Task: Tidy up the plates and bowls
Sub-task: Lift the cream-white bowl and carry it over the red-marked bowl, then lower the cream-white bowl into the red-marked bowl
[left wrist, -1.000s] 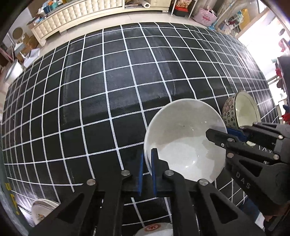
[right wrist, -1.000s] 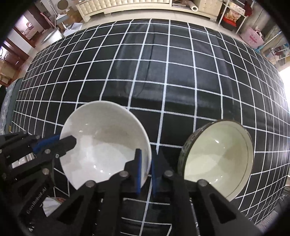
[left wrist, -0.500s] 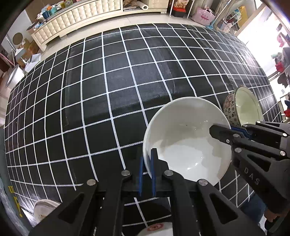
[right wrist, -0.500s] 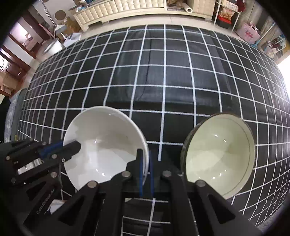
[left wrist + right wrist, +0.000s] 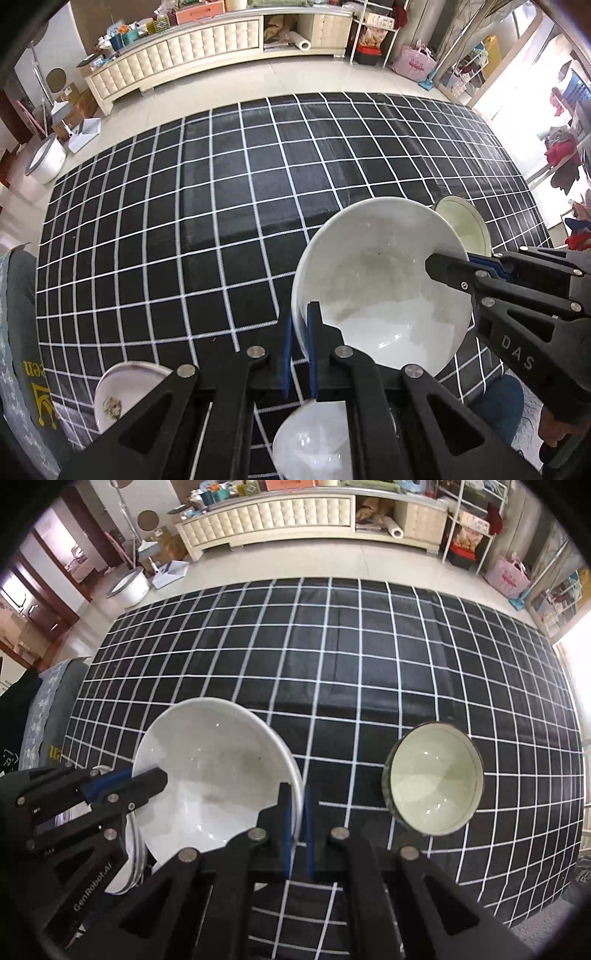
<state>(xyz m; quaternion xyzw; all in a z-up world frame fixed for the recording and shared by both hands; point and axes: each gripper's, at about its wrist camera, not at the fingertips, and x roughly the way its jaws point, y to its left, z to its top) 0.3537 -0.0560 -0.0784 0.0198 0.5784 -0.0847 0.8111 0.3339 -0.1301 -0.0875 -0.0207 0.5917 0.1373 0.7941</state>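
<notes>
A large white bowl point(image 5: 376, 284) hangs above the black checked tablecloth point(image 5: 221, 206), held from both sides. My left gripper point(image 5: 300, 317) is shut on its left rim. My right gripper point(image 5: 296, 801) is shut on the opposite rim of the same white bowl point(image 5: 214, 771). Each wrist view also shows the other gripper clamped on the far rim: the right gripper point(image 5: 448, 264) and the left gripper point(image 5: 147, 781). A dark patterned bowl with a cream inside point(image 5: 432, 779) sits on the cloth to the right, partly hidden behind the white bowl in the left wrist view.
A flowered plate point(image 5: 122, 395) lies at the table's near left edge. A small white dish point(image 5: 310, 443) sits below my left fingers. Stacked plates point(image 5: 133, 845) show under the held bowl. Beyond the table are a tiled floor and a cream cabinet point(image 5: 192, 55).
Both grippers have risen together with the white bowl clamped between them. The table and patterned bowl look smaller and farther below, and more of the room shows.
</notes>
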